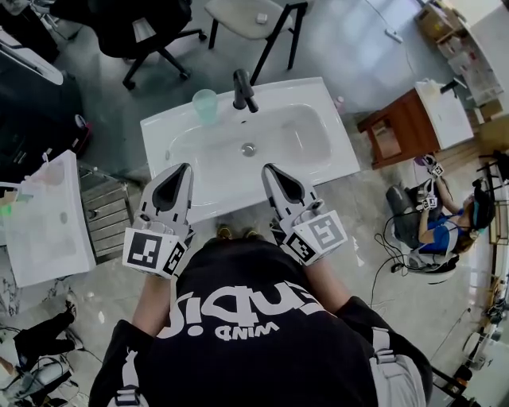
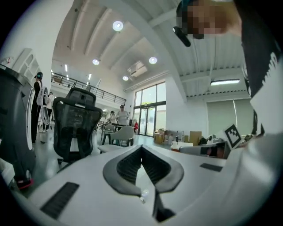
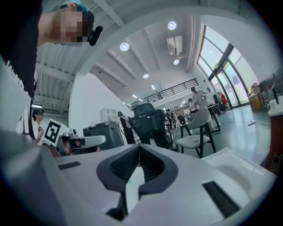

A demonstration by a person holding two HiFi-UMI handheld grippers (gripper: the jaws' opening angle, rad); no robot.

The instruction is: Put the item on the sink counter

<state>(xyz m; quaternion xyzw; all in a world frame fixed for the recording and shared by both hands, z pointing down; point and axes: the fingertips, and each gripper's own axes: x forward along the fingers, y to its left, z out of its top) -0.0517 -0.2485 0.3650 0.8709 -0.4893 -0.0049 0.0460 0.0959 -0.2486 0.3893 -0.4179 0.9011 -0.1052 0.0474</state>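
Note:
A pale green translucent cup [image 1: 205, 103] stands upright on the white sink counter [image 1: 159, 131], just left of the black faucet [image 1: 242, 89]. Both grippers hover at the counter's front edge, close to my chest, and point toward the basin. My left gripper [image 1: 184, 167] is shut with nothing between its jaws, and so is my right gripper [image 1: 269, 168]. In the left gripper view the left gripper [image 2: 141, 148] has its tips pressed together. The right gripper [image 3: 139, 145] looks the same in the right gripper view, with a corner of the counter [image 3: 241, 165] beside it.
A black office chair [image 1: 135, 32] and a pale chair [image 1: 250, 16] stand behind the sink. A wooden cabinet [image 1: 406, 127] and a seated person [image 1: 433, 222] are to the right. A white unit [image 1: 48, 222] and a metal crate [image 1: 107, 215] sit to the left.

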